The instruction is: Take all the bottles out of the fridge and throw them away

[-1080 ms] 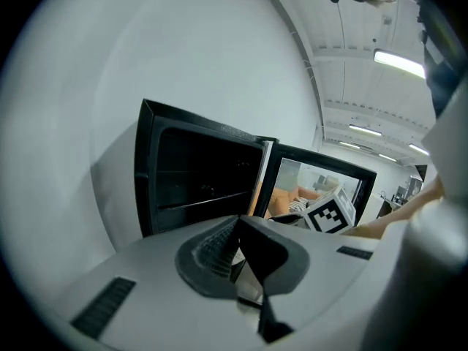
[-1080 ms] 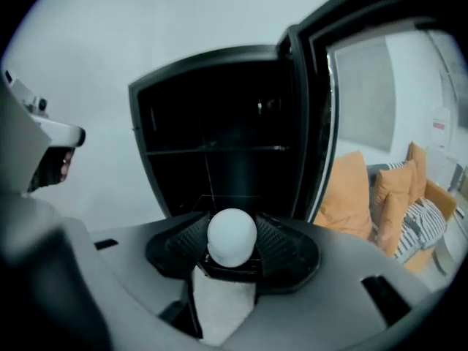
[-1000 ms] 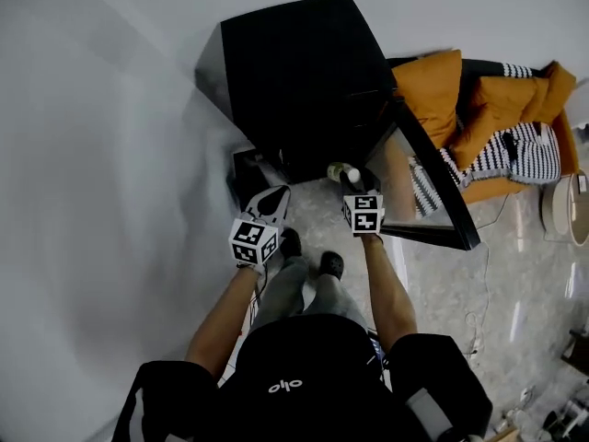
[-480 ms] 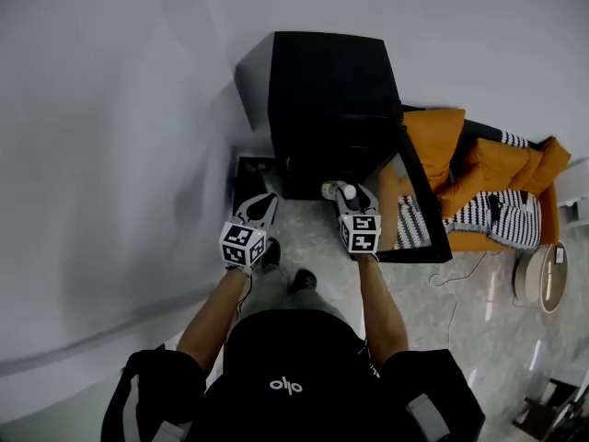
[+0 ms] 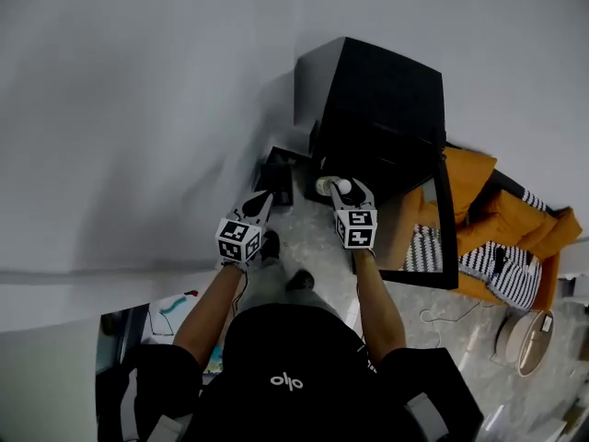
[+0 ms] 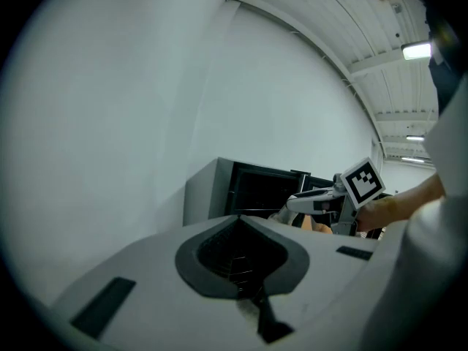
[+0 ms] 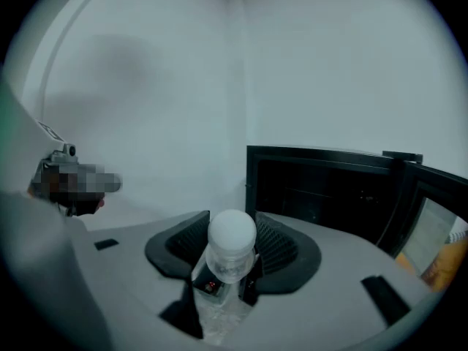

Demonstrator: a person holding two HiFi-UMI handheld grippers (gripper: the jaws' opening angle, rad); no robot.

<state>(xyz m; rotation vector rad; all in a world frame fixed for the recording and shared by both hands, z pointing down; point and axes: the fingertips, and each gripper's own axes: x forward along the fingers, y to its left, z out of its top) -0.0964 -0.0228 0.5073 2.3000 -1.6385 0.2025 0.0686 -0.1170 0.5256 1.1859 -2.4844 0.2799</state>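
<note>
While the right gripper (image 5: 342, 190) has its jaws set partway in on a clear plastic bottle (image 7: 231, 234), white cap pointing outward and the body lying back between the pads, the step in hand reads as the carry from the fridge (image 5: 386, 109) to wherever the bottle is to be thrown away. The bottle is out of the fridge and held in the air in front of the person, just before the open cabinet. The left gripper (image 5: 260, 201) has its jaws closed together with nothing between them.

The plastic looks thin and probably yields under pressure, so the hold should stay firm enough to stop the bottle sliding forward but not so hard that it buckles and squirts out. Keeping the right gripper close to level would help, since the cap end leads and a steep downward tilt could let the bottle slip.

A small dark box (image 5: 276, 175) stands on the floor between the wall and the fridge. It may be the bin, though the views do not settle that. If it is, the bottle should be brought right over the opening before the jaws part. The glass door (image 5: 440, 238) stands open at the person's right, so the turn is best made away from its edge, with the left gripper free for the next bottle
</note>
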